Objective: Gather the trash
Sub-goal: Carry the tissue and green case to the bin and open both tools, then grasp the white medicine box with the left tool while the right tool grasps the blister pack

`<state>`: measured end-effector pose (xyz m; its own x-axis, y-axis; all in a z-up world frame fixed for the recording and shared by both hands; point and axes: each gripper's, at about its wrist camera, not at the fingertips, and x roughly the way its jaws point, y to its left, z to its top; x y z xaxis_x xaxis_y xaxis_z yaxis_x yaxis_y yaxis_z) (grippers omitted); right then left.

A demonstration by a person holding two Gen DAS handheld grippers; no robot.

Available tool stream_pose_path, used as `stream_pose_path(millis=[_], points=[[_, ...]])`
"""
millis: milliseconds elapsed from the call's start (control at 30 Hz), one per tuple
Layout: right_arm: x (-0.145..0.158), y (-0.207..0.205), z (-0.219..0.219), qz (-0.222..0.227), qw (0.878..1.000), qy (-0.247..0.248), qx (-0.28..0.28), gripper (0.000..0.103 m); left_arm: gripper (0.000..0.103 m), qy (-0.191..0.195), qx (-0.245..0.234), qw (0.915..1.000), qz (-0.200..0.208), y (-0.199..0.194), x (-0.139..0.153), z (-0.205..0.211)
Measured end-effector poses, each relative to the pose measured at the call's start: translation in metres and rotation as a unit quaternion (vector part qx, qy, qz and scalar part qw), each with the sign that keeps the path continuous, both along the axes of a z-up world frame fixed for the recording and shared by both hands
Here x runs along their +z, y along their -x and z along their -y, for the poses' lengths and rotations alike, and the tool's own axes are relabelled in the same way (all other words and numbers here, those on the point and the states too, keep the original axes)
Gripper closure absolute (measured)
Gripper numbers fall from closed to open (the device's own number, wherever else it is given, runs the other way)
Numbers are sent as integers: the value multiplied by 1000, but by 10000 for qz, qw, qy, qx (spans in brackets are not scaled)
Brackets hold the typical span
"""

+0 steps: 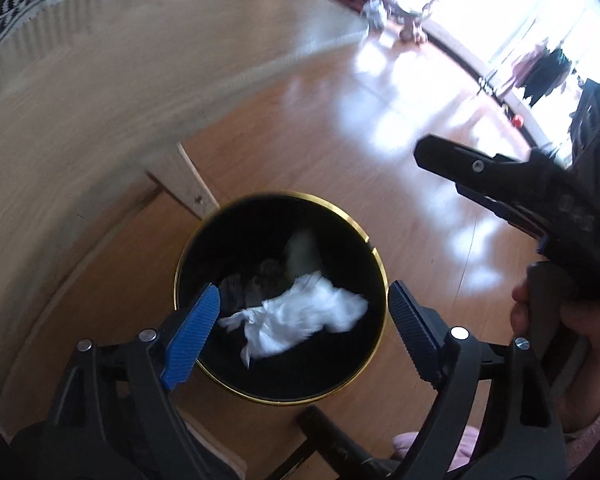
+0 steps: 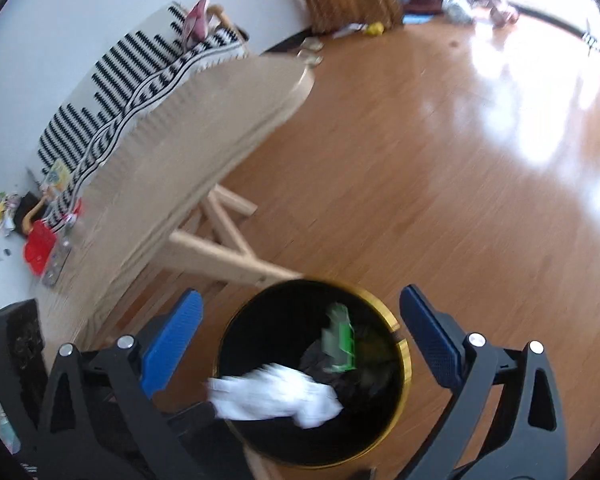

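A glossy wooden floor (image 2: pixel 380 168) is seen, with matt pale wood on the surface (image 2: pixel 204 120). The black bin (image 1: pixel 280 376) is rimmed in shiny gold metal, and crumpled white paper (image 1: pixel 300 316) is seen inside.

A black gold-rimmed bin (image 2: pixel 396 336) stands on the wooden floor (image 2: pixel 420 180) beside a table leg (image 2: pixel 220 256).

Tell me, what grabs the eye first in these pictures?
A crumpled white tissue over the mouth of a black bin with a gold rim, which stands on the wooden floor beside a pale table. Both blue-padded tongs, left and right, are open above the bin.
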<state>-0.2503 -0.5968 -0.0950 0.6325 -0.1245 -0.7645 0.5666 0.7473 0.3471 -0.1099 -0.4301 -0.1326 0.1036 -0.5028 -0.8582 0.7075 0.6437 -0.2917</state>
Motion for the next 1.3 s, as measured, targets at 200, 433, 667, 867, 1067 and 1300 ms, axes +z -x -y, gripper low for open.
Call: stream_pose_path(millis=[200, 433, 667, 867, 1067, 1300], points=[[40, -6, -6, 253, 9951, 879, -379, 7, 15, 863, 319, 9940, 593, -36, 91, -52], [64, -63, -61, 553, 9921, 970, 569, 7, 14, 701, 2692, 9545, 1074, -155, 112, -228], [77, -151, -144, 676, 9756, 1184, 1719, 7, 14, 209, 3719, 9214, 1108, -207, 100, -344], [96, -237, -210, 984, 9616, 1125, 2302, 7, 14, -339, 3540, 9301, 921, -246, 73, -369], [83, -302, -267, 737, 9499, 932, 2889, 7, 9, -681, 3200, 9372, 1209, -276, 64, -364], [44, -324, -318, 334, 9548, 595, 2892, 7, 7, -810, 3208, 9345, 1316, -297, 58, -365]])
